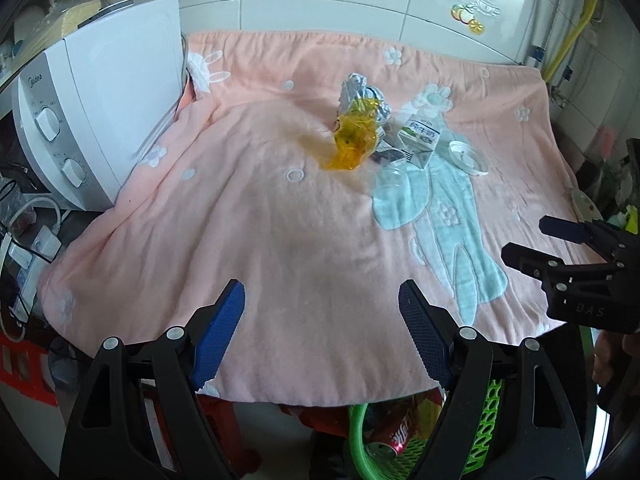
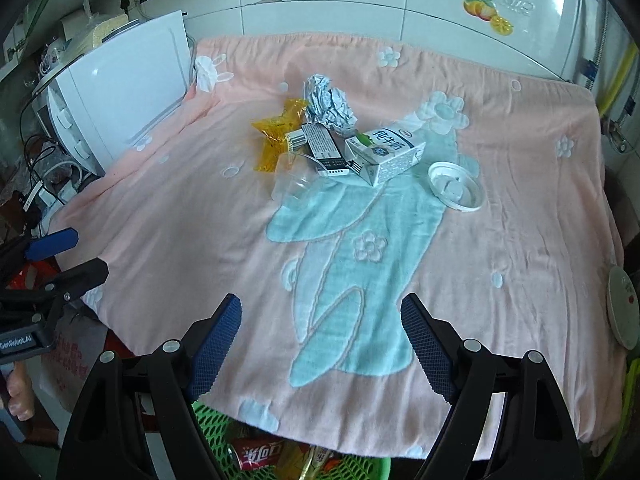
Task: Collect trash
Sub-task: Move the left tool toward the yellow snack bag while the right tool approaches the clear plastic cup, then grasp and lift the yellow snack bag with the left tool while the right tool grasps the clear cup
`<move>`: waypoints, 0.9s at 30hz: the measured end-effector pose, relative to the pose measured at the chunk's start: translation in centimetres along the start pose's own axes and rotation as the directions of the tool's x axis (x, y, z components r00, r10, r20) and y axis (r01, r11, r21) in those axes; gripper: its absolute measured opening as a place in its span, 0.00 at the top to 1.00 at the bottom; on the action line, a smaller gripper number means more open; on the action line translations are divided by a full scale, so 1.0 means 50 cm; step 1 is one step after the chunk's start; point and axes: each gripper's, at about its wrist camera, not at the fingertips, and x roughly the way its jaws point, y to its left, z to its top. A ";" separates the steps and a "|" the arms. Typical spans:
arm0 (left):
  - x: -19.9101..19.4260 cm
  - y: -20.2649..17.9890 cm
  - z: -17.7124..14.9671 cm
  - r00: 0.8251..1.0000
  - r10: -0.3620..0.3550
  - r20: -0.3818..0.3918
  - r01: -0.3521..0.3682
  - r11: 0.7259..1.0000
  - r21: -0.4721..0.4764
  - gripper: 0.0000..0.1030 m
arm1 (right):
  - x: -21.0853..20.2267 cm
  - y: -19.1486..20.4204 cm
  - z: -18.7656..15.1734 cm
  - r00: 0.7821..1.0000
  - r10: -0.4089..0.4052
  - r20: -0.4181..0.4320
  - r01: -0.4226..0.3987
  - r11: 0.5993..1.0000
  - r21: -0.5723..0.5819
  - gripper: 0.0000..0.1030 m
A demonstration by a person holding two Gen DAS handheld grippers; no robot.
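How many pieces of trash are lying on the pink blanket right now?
6, clustered mid-blanket: foil ball at the back, yellow wrapper left, dark box, milk carton, clear cup in front, white lid right. More may hide underneath.

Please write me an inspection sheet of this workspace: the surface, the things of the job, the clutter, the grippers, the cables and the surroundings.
Surface: pink blanket with blue rabbit pattern, wrinkled, covering the table.
Job's things: crumpled foil, yellow wrapper, milk carton lying on its side, dark small box, clear plastic cup tipped over, white lid apart to the right; green basket below the table edge already holds a red can.
Clutter: nothing seen on the blanket besides the trash.
Grippers: left gripper and right gripper both open, empty, short of the pile.
Cables: tangled cords left of the table.
Surroundings: white microwave, tiled wall.
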 end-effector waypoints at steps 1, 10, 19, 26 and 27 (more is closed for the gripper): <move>0.005 0.008 0.004 1.000 0.002 -0.002 -0.002 1.000 -0.006 0.24 | 0.014 0.004 0.013 1.000 0.008 -0.006 -0.008 1.000 0.004 0.23; 0.045 0.072 0.028 1.000 0.019 -0.018 -0.020 0.999 -0.049 0.24 | 0.149 0.030 0.129 0.997 0.031 -0.073 -0.028 0.999 0.031 0.23; 0.084 0.114 0.052 0.999 0.025 -0.037 -0.027 0.997 -0.067 0.24 | 0.269 0.008 0.188 0.987 0.060 -0.148 -0.041 0.991 0.128 0.23; 0.106 0.118 0.084 0.999 0.029 -0.033 -0.031 0.998 -0.052 0.24 | 0.329 -0.005 0.205 0.982 0.061 -0.181 -0.031 0.985 0.167 0.26; 0.109 0.116 0.090 0.999 0.029 -0.032 -0.031 0.998 -0.047 0.24 | 0.334 -0.008 0.206 0.981 0.067 -0.183 -0.034 0.984 0.175 0.28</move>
